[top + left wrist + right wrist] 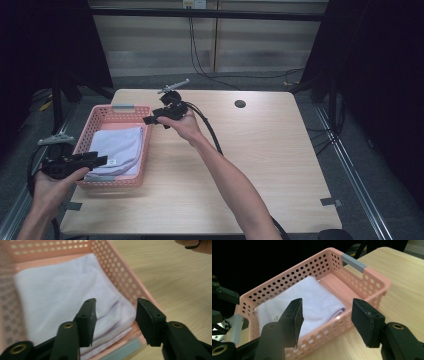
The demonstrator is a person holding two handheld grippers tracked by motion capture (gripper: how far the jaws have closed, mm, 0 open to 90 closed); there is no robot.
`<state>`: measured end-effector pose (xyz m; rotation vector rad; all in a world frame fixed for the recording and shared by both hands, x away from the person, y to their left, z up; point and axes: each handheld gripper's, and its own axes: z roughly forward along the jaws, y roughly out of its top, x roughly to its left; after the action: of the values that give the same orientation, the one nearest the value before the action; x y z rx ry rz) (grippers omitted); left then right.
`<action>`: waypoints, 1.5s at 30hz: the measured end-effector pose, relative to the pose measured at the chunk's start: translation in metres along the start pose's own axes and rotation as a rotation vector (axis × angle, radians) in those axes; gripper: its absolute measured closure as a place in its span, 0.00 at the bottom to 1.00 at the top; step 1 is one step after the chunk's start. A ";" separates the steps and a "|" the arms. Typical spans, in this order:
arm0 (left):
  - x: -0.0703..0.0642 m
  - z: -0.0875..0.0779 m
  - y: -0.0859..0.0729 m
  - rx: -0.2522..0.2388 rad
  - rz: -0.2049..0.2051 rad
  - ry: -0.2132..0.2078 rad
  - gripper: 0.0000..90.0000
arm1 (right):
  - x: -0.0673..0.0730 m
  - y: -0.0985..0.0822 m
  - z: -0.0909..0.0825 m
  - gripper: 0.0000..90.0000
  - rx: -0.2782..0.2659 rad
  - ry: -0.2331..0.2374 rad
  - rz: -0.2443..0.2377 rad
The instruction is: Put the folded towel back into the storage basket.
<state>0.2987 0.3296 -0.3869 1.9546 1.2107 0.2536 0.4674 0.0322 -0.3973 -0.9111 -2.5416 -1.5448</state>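
The pale wooden counter (250, 165) carries a pink perforated basket (100, 116) just beyond the right gripper's fingers (293, 317) and under the left one's.

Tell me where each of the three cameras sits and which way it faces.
High view: above the person's side, facing forward and down on the table; both forearms, left gripper, right gripper.
Left gripper view: on the left gripper, looking over the basket's near end; own open jaws.
Right gripper view: on the right gripper, looking across the basket's long side; own open jaws.
Shared: both gripper views show the folded cloth in the pink basket.
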 end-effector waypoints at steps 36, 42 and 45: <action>-0.138 0.097 -0.037 0.020 0.078 -0.140 0.46 | 0.006 -0.198 -0.231 0.46 -0.019 -0.230 0.035; -0.144 0.100 -0.060 0.038 0.121 -0.120 0.43 | 0.020 -0.237 -0.253 0.43 -0.002 -0.293 0.057; -0.142 0.103 -0.067 0.034 0.141 -0.124 0.42 | 0.018 -0.253 -0.257 0.41 -0.034 -0.306 0.090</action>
<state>0.2360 0.1729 -0.4697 2.0564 1.0048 0.1819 0.2594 -0.2551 -0.4650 -1.3410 -2.6294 -1.5322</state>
